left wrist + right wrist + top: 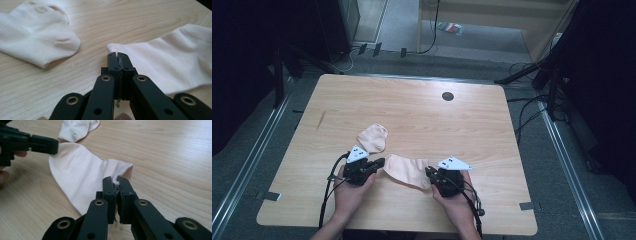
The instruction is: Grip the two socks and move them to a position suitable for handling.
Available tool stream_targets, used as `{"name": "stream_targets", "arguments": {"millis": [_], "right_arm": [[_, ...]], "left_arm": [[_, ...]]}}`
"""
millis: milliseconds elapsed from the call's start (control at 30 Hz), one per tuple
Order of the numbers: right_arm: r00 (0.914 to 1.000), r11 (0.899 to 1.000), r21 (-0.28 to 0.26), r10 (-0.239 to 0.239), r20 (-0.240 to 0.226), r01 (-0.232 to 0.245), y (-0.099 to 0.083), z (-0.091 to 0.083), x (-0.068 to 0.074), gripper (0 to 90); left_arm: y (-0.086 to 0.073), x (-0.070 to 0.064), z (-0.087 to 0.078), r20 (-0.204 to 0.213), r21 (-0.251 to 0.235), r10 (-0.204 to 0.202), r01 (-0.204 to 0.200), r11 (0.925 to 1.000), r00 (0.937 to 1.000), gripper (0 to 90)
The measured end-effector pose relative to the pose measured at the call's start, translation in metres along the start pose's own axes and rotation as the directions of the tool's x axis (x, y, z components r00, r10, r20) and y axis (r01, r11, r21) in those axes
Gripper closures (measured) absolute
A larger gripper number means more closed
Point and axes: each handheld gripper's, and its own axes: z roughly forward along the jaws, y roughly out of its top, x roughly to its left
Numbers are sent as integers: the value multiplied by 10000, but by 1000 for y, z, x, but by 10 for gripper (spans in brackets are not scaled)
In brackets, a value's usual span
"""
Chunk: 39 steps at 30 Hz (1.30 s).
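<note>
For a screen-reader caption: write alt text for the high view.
Two hands each hold a hand-held gripper, the left hand-held gripper and the right hand-held gripper, pinching opposite ends of a pale sock on a wooden table. A second sock lies just beyond.

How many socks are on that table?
2. One sock lies stretched between the left tongs and right tongs, pinched at both ends. The other sock lies loose just behind it.
</note>
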Motion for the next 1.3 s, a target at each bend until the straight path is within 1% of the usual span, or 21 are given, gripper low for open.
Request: {"name": "stream_targets", "arguments": {"millis": [133, 200, 267, 367, 433, 533, 567, 600, 633, 667, 700, 733, 800, 867, 933, 1067, 1100, 1133, 1200, 1267, 1300], "right_arm": [[9992, 9993, -128, 360, -172, -363, -1, -9, -1, 869], [9997, 9997, -80, 213, -128, -214, -3, -13, 1, 868], [9999, 10000, -14, 86, -147, -86, -5, -16, 3, 869], [9996, 9995, 211, -243, -122, 245, -12, -17, 6, 869], [9993, 9985, 391, -381, -67, 383, -16, -16, 7, 870], [9998, 9988, 461, -186, -90, 190, -20, -9, 2, 845], [9999, 9993, 370, 21, -119, -17, -20, -7, -1, 782], [9992, 9992, 105, 384, -116, -383, -21, -6, -4, 677], [9985, 9985, -38, 541, -55, -542, -21, -6, -6, 625], [9983, 9982, -97, 588, 58, -587, -21, -8, -8, 584], [9979, 9981, -199, 592, 261, -587, -21, -11, -9, 567], [9972, 9974, -391, 627, 399, -612, -21, -14, -11, 561], [9951, 9938, -717, 878, 444, -845, -20, -21, -16, 576], [9946, 9923, -868, 926, 478, -882, -19, -23, -18, 576], [9954, 9919, -1013, 822, 493, -769, -17, -24, -17, 562], [9987, 9916, -1266, 318, 399, -265, -6, -19, -5, 541], [9991, 9906, -1317, 390, 161, -365, -2, -17, -2, 541], [9960, 9876, -1352, 727, -527, -792, 7, -13, 5, 541], [9971, 9893, -1369, 418, -632, -502, 16, -8, 16, 540], [9984, 9903, -1393, -67, -559, -12, 24, -5, 25, 533], [9981, 9895, -1428, -283, -543, 203, 27, -3, 29, 530]], "left_arm": [[-5, -5, -22, -153, -350, 52, -58, 9994, 9999, 900], [-13, -8, -33, -299, -489, -27, 13, 9988, 9995, 900], [-21, -11, -41, -284, -520, -149, 134, 9986, 9995, 900], [-38, -19, -50, -290, -390, -71, 60, 9992, 9996, 900], [-48, -25, -52, -214, -282, -188, 182, 9994, 9996, 900], [-54, -30, -49, -97, 64, -205, 206, 9998, 9997, 900], [-55, -31, -47, 121, 212, -268, 266, 9994, 9996, 900], [-54, -33, -47, 115, 171, -355, 353, 9992, 9993, 837], [-54, -35, -47, -104, -8, -394, 394, 9992, 9992, 730], [-52, -36, -49, -217, -189, -401, 397, 9990, 9990, 625], [-51, -36, -50, -242, -355, -424, 416, 9985, 9988, 570], [-49, -35, -52, -206, -464, -410, 400, 9981, 9989, 545], [-44, -30, -53, -236, -733, -299, 281, 9969, 9993, 564], [-39, -22, -53, -358, -916, -252, 218, 9956, 9990, 564], [-32, -12, -53, -673, -1181, -289, 208, 9928, 9973, 551], [-18, 15, -52, -1098, -1630, -774, 589, 9849, 9909, 547], [-14, 27, -51, -1391, -1801, -1002, 743, 9808, 9852, 548], [-13, 35, -50, -1568, -1860, -1161, 862, 9788, 9808, 547], [-10, 45, -45, -1685, -1923, -1591, 1258, 9732, 9728, 548], [-6, 55, -38, -1644, -1852, -1932, 1621, 9692, 9673, 540], [-2, 60, -31, -1700, -1696, -1976, 1689, 9709, 9654, 532]]}}
